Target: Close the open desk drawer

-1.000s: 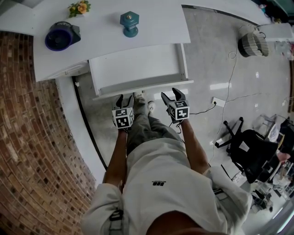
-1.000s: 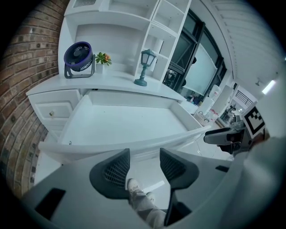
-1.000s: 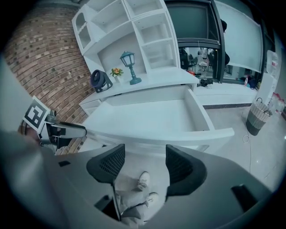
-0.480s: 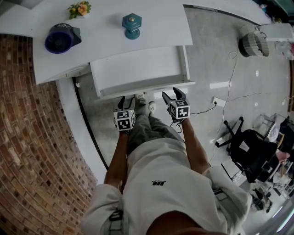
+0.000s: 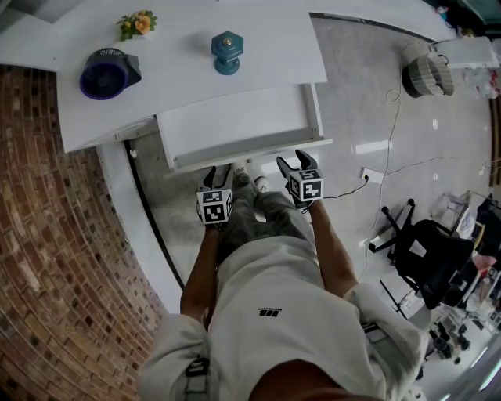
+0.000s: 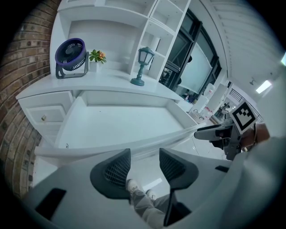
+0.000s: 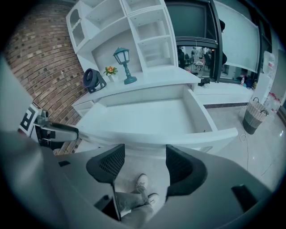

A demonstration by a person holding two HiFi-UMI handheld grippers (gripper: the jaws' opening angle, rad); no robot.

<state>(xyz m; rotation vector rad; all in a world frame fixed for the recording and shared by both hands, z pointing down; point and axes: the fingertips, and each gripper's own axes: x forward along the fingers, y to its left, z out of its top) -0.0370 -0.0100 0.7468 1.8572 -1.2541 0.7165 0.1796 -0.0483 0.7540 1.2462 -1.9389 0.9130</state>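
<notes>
Overhead, a glossy grey floor (image 5: 376, 102) is seen on the right and a curved brick wall (image 5: 47, 235) on the left. Against the wall a white bench (image 5: 180, 70) is set, and white shelving (image 7: 134, 27) is shown above it in the right gripper view. The desk drawer (image 5: 235, 125) is pulled well out from under the bench top toward the person (image 5: 274, 313), with its white bottom in plain sight and its front edge lying across the view just ahead of both grippers. A smaller closed drawer with a knob (image 6: 44, 117) is seen at the bench's left side.

A black office chair (image 5: 427, 262) is placed on the floor well to the right, and a ribbed waste basket (image 5: 427, 74) stands farther off near a second white counter. On the bench top a dark blue fan (image 5: 106, 74) is placed at the left, a teal lantern (image 5: 227, 51) near the middle, and a small pot of flowers (image 5: 137, 23) behind the fan, all apart from one another.

The left gripper (image 5: 215, 174) is held close below the drawer front toward its left half, and the right gripper (image 5: 292, 160) below it toward the right end. Whether either touches the front cannot be told. In the left gripper view the left gripper (image 6: 144, 154) is shown with its jaws moderately apart and nothing held. The same is shown for the right gripper (image 7: 145, 150). Between each pair only floor and the person's shoes (image 7: 143, 183) are seen.
</notes>
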